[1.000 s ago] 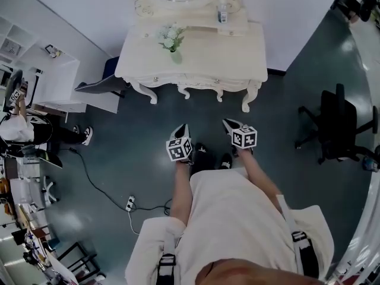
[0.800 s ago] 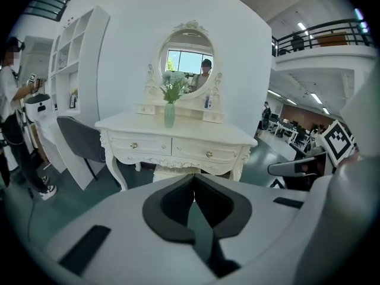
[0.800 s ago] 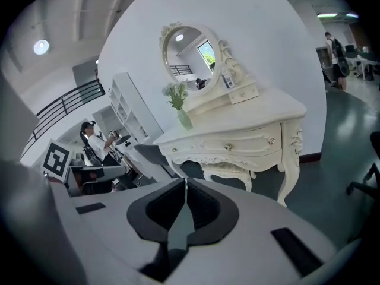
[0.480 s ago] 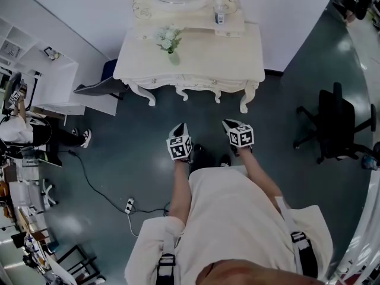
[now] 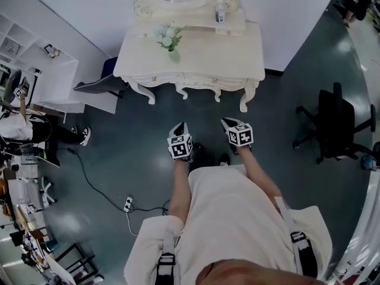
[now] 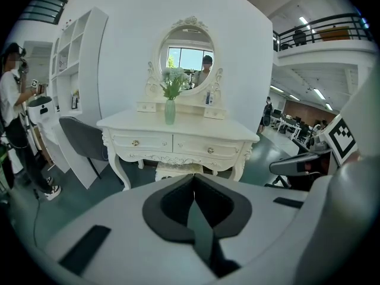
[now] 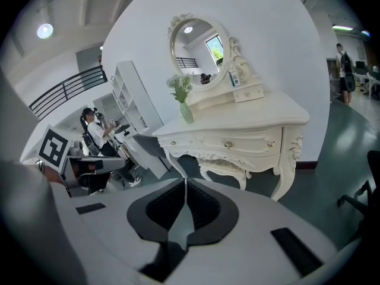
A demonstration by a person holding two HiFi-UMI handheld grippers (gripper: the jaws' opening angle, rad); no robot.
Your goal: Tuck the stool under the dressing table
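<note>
The cream dressing table [image 5: 196, 58] with an oval mirror [image 6: 187, 51] stands against the white wall ahead of me. Its stool [image 6: 175, 171], a cream cushioned seat, sits beneath the table between the carved legs; the stool [image 7: 228, 172] also shows under the drawers from the right, and the tabletop hides it in the head view. My left gripper [image 5: 181, 127] and right gripper [image 5: 228, 122] hover side by side over the dark floor, a short way in front of the table. Both are shut with nothing between the jaws, and neither touches the stool.
A vase of flowers [image 5: 171, 41] and a small bottle [image 5: 221, 13] stand on the table. A grey chair [image 5: 98, 86] and white shelving [image 5: 53, 79] lie to the left, a black office chair [image 5: 335, 123] to the right. A cable with power strip [image 5: 127, 203] crosses the floor; a person [image 5: 18, 129] stands far left.
Both grippers have edged slightly toward the table. The stool and table have not moved.
</note>
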